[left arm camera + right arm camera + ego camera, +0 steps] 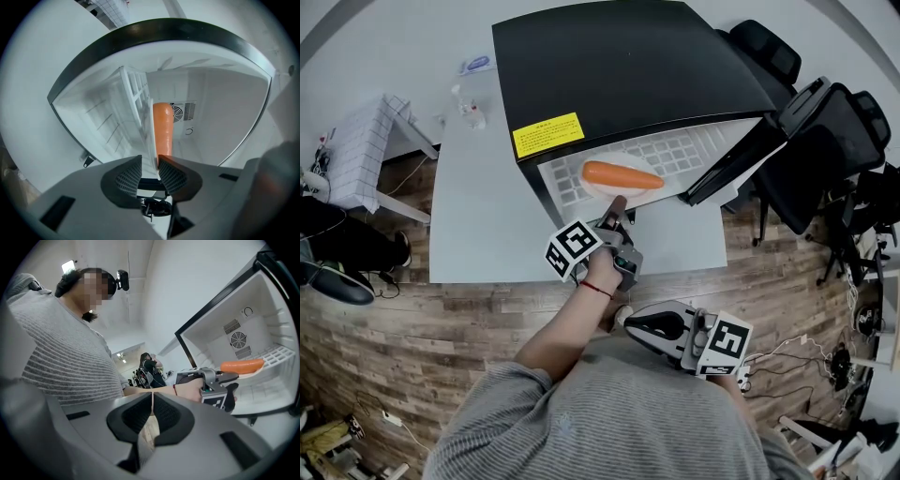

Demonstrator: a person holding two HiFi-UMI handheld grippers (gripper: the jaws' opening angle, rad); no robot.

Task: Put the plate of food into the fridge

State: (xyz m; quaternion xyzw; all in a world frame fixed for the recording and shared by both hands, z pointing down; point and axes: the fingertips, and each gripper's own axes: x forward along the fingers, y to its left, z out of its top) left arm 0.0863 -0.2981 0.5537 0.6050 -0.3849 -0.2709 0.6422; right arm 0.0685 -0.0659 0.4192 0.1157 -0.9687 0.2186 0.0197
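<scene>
**Head view.** A black fridge [628, 66] stands on a white table [473, 206] with its door [741, 155] swung open. The plate [602, 190] lies inside the open compartment, over the white wire shelf [680, 155], and carries 1 carrot [622, 175] lying lengthwise. The left gripper [617, 204] reaches to the near rim of the plate. Its marker cube [574, 248] faces up. The right gripper [639, 323] is held low, close to the person's grey striped sweater [609, 422] and well apart from the fridge.

**Left gripper view.** The 2 jaws are nearly together, clamped on the thin white rim of the plate, which passes edge-on between the ribbed pads [171, 177]. The carrot runs away from the jaws toward the fan grille [177, 112] in the rear wall. The wire shelf appears beside the plate (whether the plate rests on it cannot be told from here).

**Right gripper view.** The 2 jaws are pressed together with nothing between them, so this gripper carries no load. Beyond them, the left gripper is seen from the side at the fridge opening. The plate and carrot are at shelf level inside the white interior.
</scene>
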